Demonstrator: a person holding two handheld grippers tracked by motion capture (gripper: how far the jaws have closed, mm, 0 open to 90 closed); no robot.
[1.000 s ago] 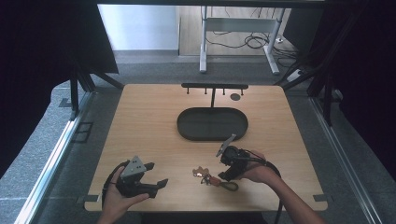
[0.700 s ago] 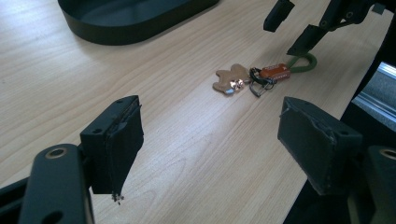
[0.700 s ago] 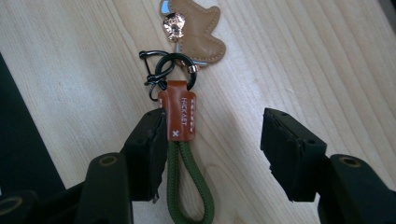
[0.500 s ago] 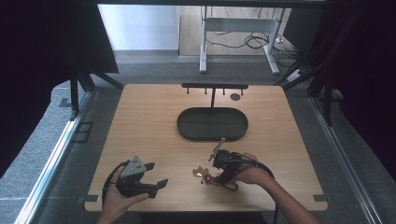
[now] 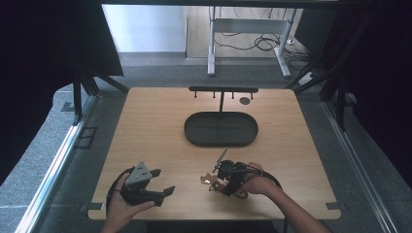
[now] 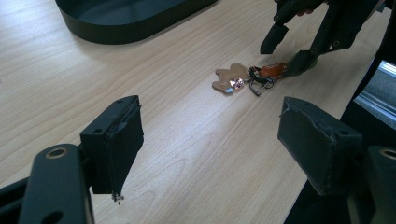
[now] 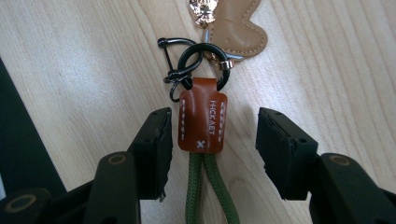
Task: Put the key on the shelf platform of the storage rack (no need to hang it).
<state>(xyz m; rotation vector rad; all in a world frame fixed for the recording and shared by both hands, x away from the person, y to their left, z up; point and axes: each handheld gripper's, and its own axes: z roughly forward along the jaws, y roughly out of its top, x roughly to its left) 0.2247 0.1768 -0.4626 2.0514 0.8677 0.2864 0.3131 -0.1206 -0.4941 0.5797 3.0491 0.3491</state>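
A keychain (image 5: 209, 180) lies on the wooden table near its front edge. It has a brown leather tab (image 7: 202, 121), a green cord (image 7: 205, 186), black metal rings (image 7: 189, 63) and a tan leather charm (image 7: 236, 28). My right gripper (image 7: 217, 135) is open and low over the table, one jaw on each side of the tab without touching it. From the high view this gripper (image 5: 219, 177) sits just right of the keychain. My left gripper (image 5: 163, 181) is open and empty at the front left, pointing toward the keychain (image 6: 233, 77).
A black oval tray (image 5: 192, 131) sits in the middle of the table. Behind it stands a low black rack with pegs (image 5: 222, 90), and a small dark disc (image 5: 245, 101) lies beside it. The table's front edge is close behind both hands.
My right gripper has moved left and down to the keychain, and its open jaws now straddle the leather tab. The left gripper has stayed put.
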